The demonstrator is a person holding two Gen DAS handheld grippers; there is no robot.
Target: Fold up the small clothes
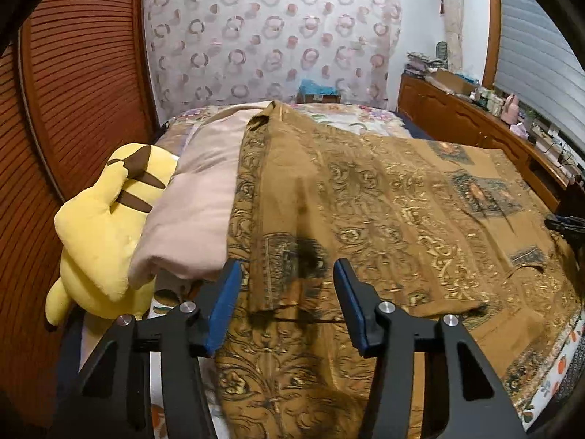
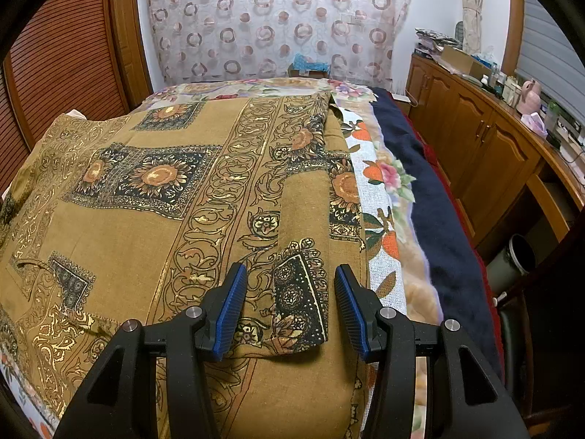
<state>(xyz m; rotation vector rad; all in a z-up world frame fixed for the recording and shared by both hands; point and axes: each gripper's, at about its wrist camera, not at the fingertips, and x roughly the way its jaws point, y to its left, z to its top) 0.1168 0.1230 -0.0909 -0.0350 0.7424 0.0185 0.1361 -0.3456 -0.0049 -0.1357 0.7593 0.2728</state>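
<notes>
Both grippers, left gripper [image 1: 287,285] and right gripper [image 2: 290,292], gaping, clamping nothing; brown patterned garment [image 2: 175,197] spread toward twelve o'clock, barely folded, folding mostly left.

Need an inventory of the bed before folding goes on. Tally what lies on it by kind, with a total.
Brown patterned garment: 1
Yellow plush toy: 1
Pink pillow: 1
Floral sheet: 1
Dark blue blanket: 1
Total: 5
</notes>
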